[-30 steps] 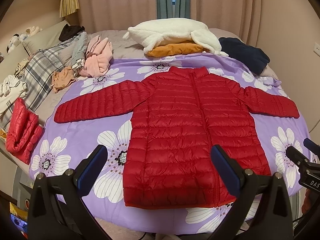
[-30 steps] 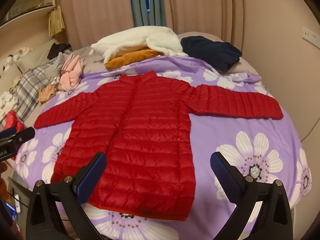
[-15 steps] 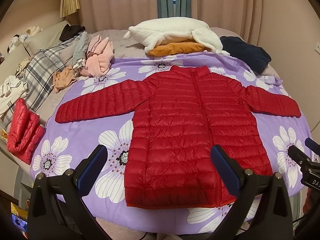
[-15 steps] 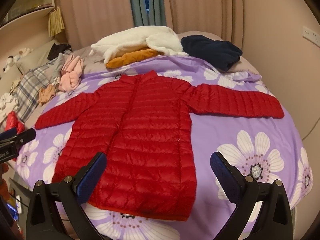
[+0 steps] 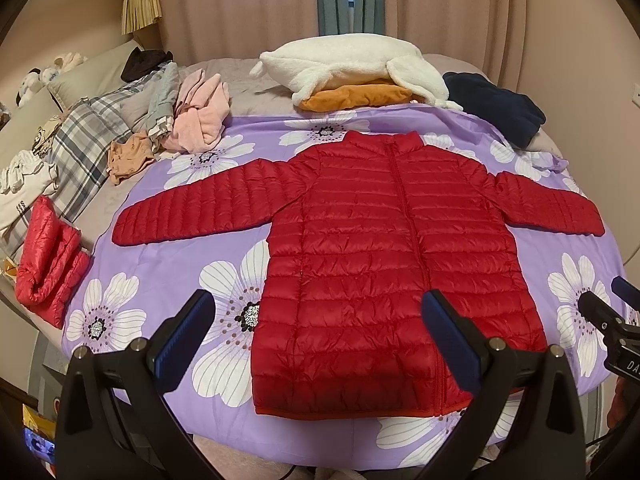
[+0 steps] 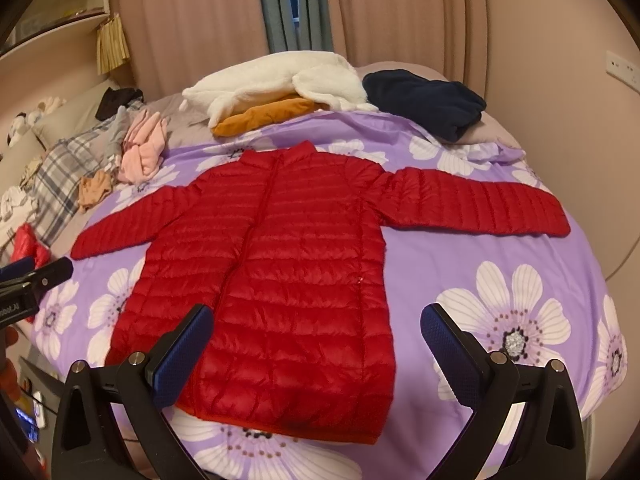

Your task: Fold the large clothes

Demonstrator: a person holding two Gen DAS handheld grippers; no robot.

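Bed: purple floral cover, clothes heaped far and left.
Jacket: red quilted jacket flat, zipped, sleeves outspread.
Left gripper: spread wide, empty.
Right gripper: spread wide, empty.

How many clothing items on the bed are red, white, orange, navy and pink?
Red: 2, the spread jacket and a folded red piece
White: 1, fleece
Orange: 1, fold under the fleece
Navy: 1, bundle
Pink: 1, garment
Total: 6
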